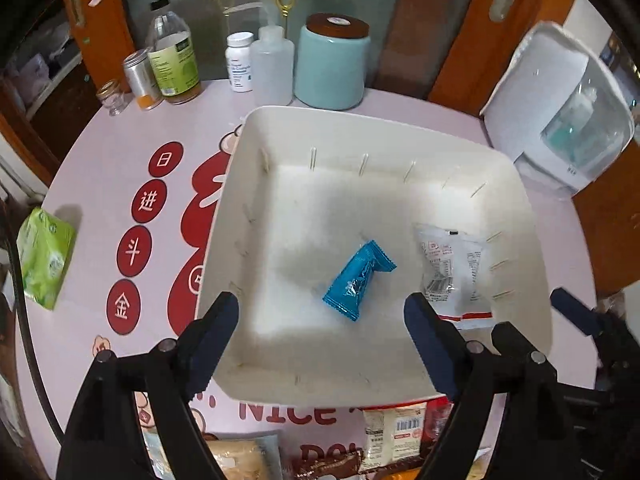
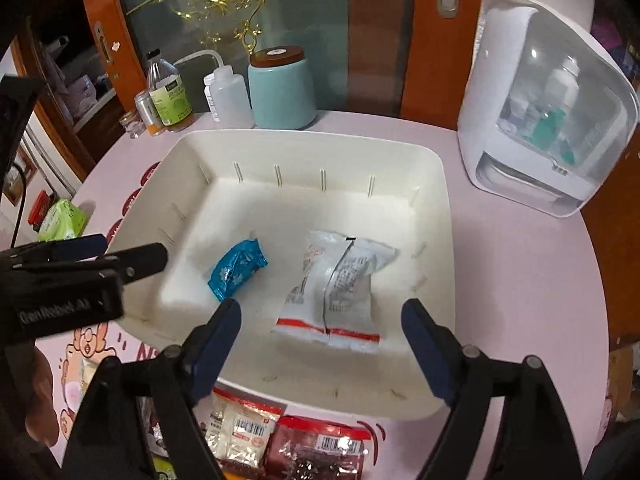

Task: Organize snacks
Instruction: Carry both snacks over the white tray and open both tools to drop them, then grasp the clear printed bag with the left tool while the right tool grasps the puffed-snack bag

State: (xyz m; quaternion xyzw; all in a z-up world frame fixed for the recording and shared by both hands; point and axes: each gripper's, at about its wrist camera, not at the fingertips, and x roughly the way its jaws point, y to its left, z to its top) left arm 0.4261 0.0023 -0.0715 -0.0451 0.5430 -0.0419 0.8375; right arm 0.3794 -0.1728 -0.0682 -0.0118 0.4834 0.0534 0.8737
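Note:
A white plastic bin stands on the pink table. Inside it are a blue snack packet and a clear-and-white snack packet with a red stripe. My left gripper hovers open over the bin's near side, above the blue packet, and its pads touch nothing. My right gripper is open above the clear packet, also touching nothing. The left gripper's fingers show at the left of the right wrist view. Several loose snack packets lie in front of the bin.
Behind the bin stand a teal jar, white plastic bottles, a glass bottle and small tins. A white storage box with a clear door sits at the right. A green tissue pack lies at the left table edge.

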